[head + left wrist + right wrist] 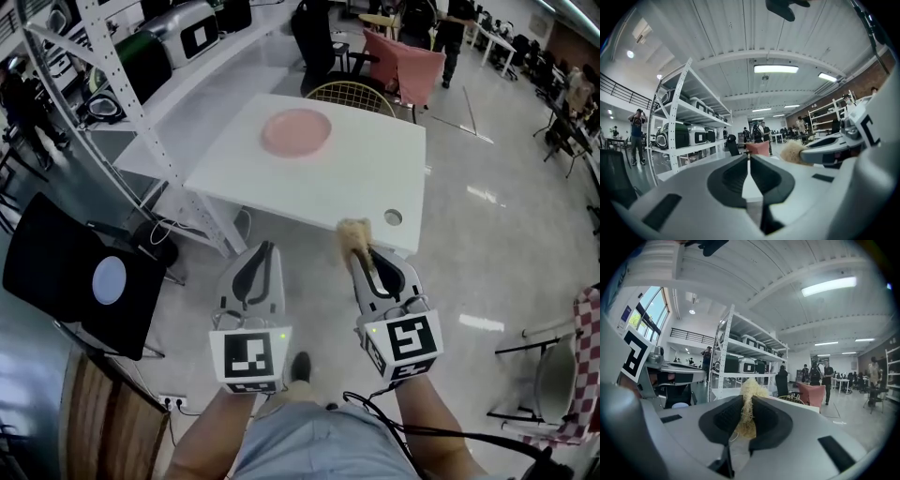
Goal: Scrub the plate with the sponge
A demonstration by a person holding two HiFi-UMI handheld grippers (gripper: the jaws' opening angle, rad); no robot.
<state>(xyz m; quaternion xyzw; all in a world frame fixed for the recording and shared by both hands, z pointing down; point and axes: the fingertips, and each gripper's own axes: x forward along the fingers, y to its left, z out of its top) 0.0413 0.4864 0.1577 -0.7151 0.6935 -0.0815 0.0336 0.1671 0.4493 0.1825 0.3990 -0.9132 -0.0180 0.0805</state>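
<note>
On one table [361, 183] sits one plate [296, 132]; right gripper [362, 251] pinches one sponge [353, 230], left gripper [264, 249] closed, empty.

Rough fibrous sponge [749, 399], smooth pink plate [295, 131], matt white table [328, 186]

Bright ceiling lights [776, 69]; edges seemingly warped.

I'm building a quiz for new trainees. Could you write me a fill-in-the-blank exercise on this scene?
The right tongs are shut on the ____.
The left tongs are shut and hold ____.
The plate on the white table is ____ in colour.
Missing words: sponge; nothing; pink.
</note>
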